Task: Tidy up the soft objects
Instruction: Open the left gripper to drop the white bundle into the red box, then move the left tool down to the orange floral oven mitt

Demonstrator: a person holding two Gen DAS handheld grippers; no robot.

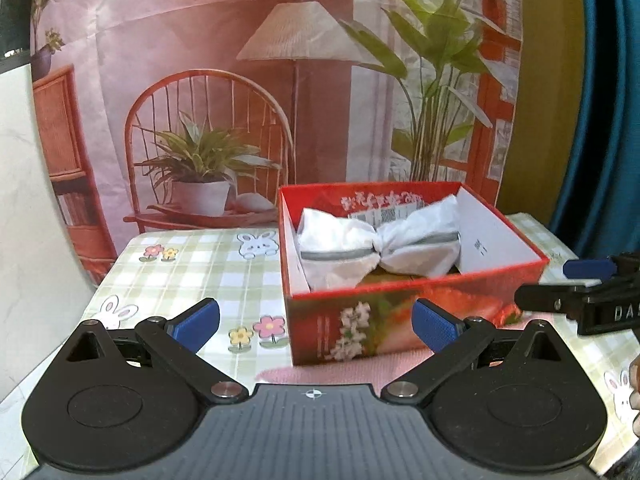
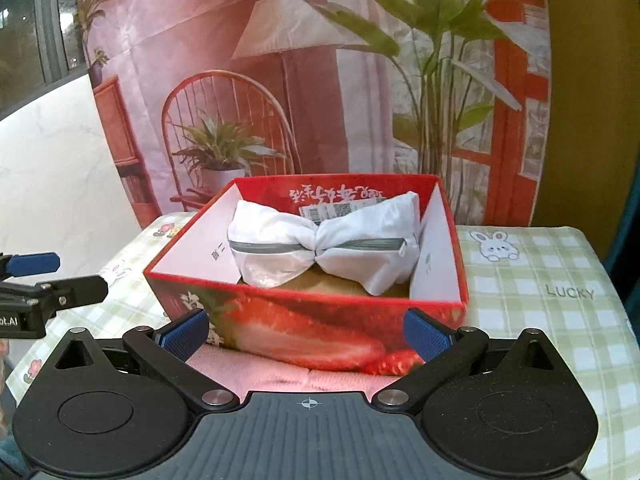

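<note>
- On the checked worktop [image 2: 540, 276], dead ahead at twelve o'clock from both cameras, sits the red strawberry box [image 2: 320, 320], open at the top.
- Inside it lies the white soft bundle [image 2: 324, 244], pinched at the middle like a bow with a grey stripe across, resting on the box floor between the white side walls.
- Under the near edge of the box there's a pink cloth [image 2: 256, 376], just ahead of the right gripper, partly covered by the box.
- Left gripper [image 1: 316, 328]: jaws spread wide, nothing between them, box at one o'clock.
- Right gripper [image 2: 306, 336]: jaws equally wide apart, empty, box front just beyond them.
- My read: the white bundle is already stowed, and both tools look set for the next item.
- Next move likely calls for lowering onto the pink cloth and pinching a fold without nudging the box.
</note>
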